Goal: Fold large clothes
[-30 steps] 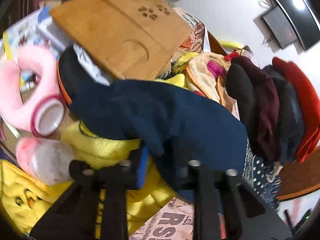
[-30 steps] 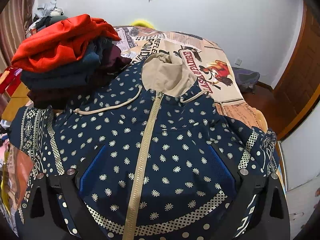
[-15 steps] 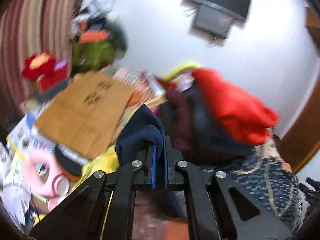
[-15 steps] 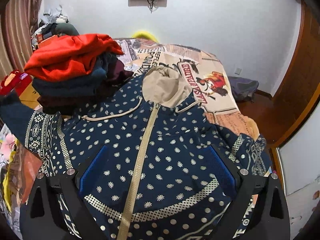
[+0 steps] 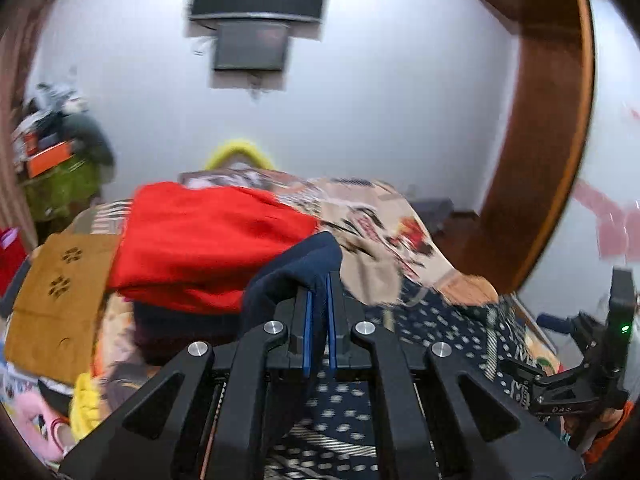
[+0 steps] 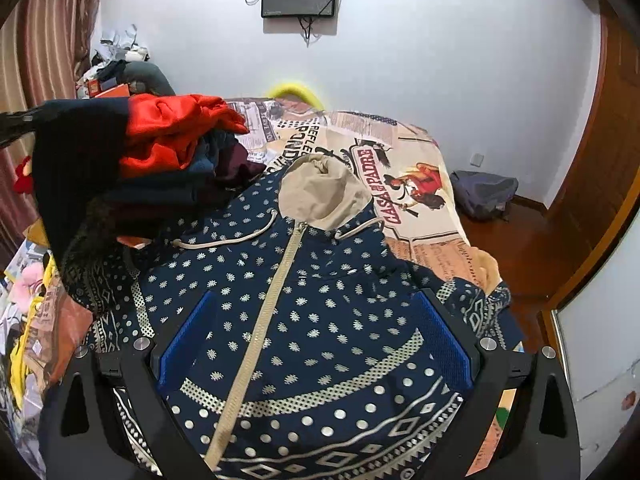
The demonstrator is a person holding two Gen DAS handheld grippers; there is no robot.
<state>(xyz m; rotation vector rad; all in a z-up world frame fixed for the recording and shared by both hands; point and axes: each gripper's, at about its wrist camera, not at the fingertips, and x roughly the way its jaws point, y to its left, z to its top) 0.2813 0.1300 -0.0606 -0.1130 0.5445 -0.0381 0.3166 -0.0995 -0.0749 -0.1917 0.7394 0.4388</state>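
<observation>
A navy hoodie (image 6: 320,280) with pale dots, a beige zipper and a beige hood (image 6: 320,188) lies face up on the bed. My left gripper (image 5: 319,304) is shut on the plain navy cuff of its left sleeve (image 5: 292,276), held high beside the red-topped pile. In the right wrist view that raised sleeve (image 6: 76,168) hangs at the left, draping down to the shoulder. My right gripper (image 6: 316,336) hovers open over the hoodie's lower front, blue pads (image 6: 188,336) wide apart and nothing pinched. The left wrist view catches the right gripper's body (image 5: 592,364) at its right edge.
A pile of folded clothes (image 6: 172,136) topped by a red garment sits left of the hood. The bed (image 6: 400,160) has a newspaper-print sheet. A brown board (image 5: 52,300), plush toys and yellow cloth crowd the left. A backpack (image 6: 484,196) lies on the floor by the wooden door.
My left gripper closed on the cuff, rolled upright and rose, swinging from the clutter at the left toward the pile; the sleeve lifted with it. The right gripper rose slightly, still open.
</observation>
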